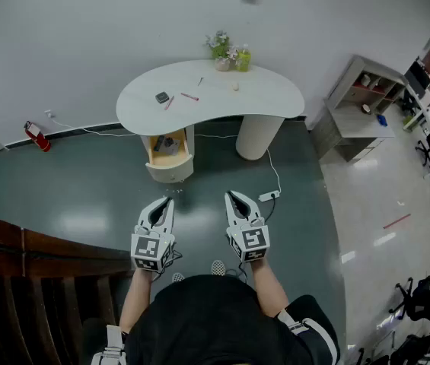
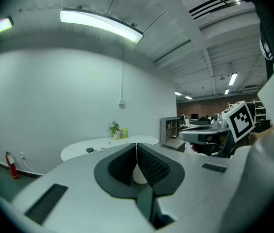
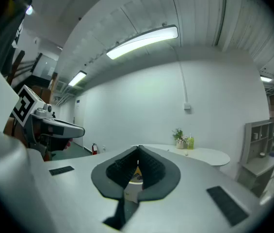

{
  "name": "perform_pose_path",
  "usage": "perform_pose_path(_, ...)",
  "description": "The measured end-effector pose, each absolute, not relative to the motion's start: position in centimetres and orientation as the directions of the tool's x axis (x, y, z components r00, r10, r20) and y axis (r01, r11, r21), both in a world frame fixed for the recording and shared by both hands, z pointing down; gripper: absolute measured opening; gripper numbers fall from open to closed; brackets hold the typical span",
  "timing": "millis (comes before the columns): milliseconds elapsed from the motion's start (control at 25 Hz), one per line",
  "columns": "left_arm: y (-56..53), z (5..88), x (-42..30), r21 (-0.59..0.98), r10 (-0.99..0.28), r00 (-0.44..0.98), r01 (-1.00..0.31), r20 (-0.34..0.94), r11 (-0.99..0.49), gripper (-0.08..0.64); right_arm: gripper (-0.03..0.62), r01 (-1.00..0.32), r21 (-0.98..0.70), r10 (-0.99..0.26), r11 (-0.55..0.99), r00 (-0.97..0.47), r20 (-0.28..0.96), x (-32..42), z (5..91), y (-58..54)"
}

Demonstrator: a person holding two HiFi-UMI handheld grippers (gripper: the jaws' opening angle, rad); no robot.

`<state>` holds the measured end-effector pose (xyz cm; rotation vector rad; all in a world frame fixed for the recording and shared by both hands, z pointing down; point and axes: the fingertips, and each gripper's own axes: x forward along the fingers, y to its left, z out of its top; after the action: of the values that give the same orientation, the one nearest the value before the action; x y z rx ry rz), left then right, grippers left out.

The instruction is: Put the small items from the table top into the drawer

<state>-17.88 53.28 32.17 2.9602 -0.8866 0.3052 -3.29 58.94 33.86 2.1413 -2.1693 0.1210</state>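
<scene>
A white kidney-shaped table (image 1: pixel 268 97) stands far ahead by the wall. On it lie a small dark box (image 1: pixel 161 97), a red pen (image 1: pixel 189 96), another pen (image 1: pixel 169 103), a thin stick (image 1: pixel 199 80) and a small pale item (image 1: pixel 236 87). Under its left end a drawer (image 1: pixel 167 144) with a yellow inside stands open. My left gripper (image 1: pixel 170 201) and right gripper (image 1: pixel 230 195) are held side by side over the floor, well short of the table. Both are shut and empty, as the left gripper (image 2: pixel 137 145) and right gripper (image 3: pixel 138 149) views show.
A potted plant (image 1: pixel 219 48) and a green bottle (image 1: pixel 243 58) stand at the table's back edge. A power strip (image 1: pixel 268 196) with its cable lies on the floor near my right gripper. There is a red fire extinguisher (image 1: pixel 37 137) at left, a shelf unit (image 1: pixel 359 105) at right and a wooden rail (image 1: pixel 32 272) at lower left.
</scene>
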Motion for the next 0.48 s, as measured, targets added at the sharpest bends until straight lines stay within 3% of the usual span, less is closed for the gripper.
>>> perform_pose_path(480,54.9,33.3,-13.0,-0.027,-0.564,0.798,-0.572,0.214,-0.82,0.021,0.031,-0.998,-0.043,-0.993,0.039,-0.043,0.113,2.0,34.9,60.3)
